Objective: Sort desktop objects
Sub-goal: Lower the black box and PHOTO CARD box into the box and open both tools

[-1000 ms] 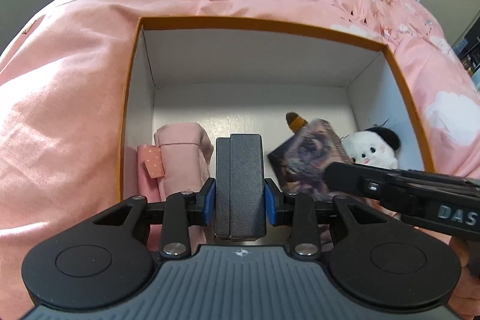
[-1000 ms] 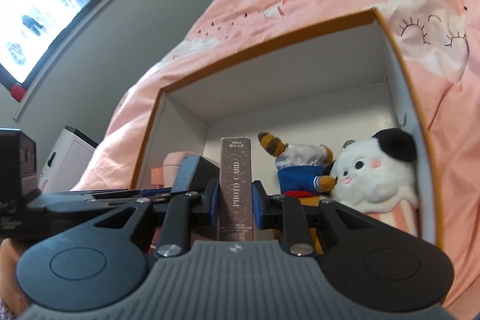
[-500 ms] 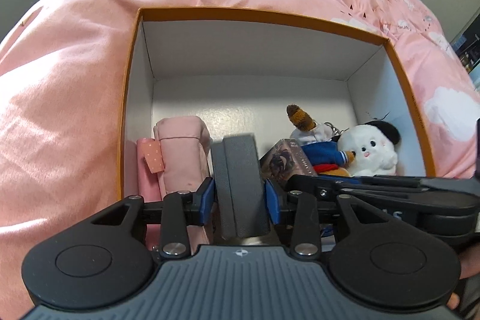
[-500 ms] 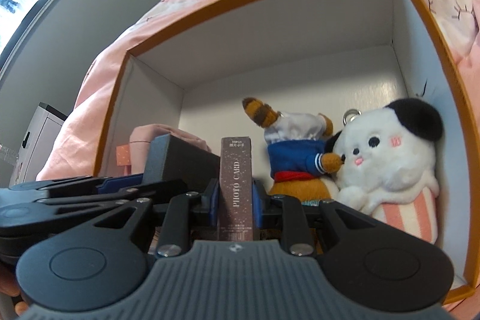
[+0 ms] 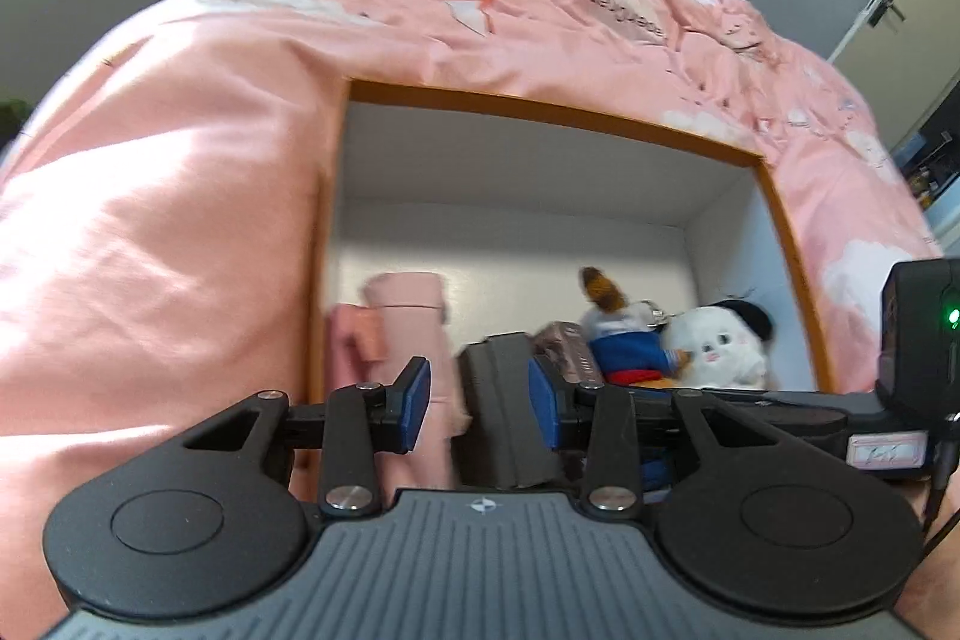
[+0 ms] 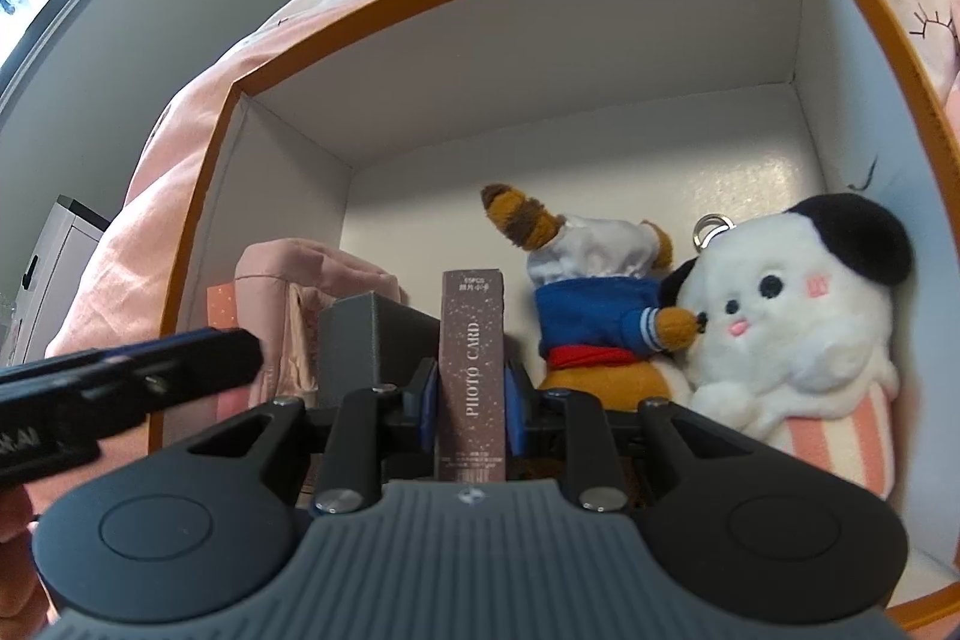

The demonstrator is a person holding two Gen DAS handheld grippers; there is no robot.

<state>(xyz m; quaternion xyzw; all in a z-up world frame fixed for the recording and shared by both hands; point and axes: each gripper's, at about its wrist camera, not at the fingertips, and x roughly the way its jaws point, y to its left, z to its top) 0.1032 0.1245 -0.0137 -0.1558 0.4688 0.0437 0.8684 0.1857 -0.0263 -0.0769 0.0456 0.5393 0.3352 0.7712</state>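
An orange-rimmed white box (image 5: pixel 540 106) (image 6: pixel 420 10) lies on a pink bed cover. My left gripper (image 5: pixel 477 400) is open; the dark grey case (image 5: pixel 501 412) stands inside the box between its pads, with a clear gap on the left side. The case also shows in the right wrist view (image 6: pixel 366 340). My right gripper (image 6: pixel 471 394) is shut on a brown "PHOTO CARD" box (image 6: pixel 472 370), held upright inside the box next to the grey case.
In the box, a pink pouch (image 5: pixel 408 334) (image 6: pixel 300 292) stands at the left. A brown plush in blue and white (image 6: pixel 594 316) and a white plush with a black ear (image 6: pixel 798 322) fill the right side. Pink bedding (image 5: pixel 150 220) surrounds the box.
My left gripper has opened and let go of the grey case, which now stands in the box. It has drawn back slightly. My right gripper has pushed the photo card box deeper in.
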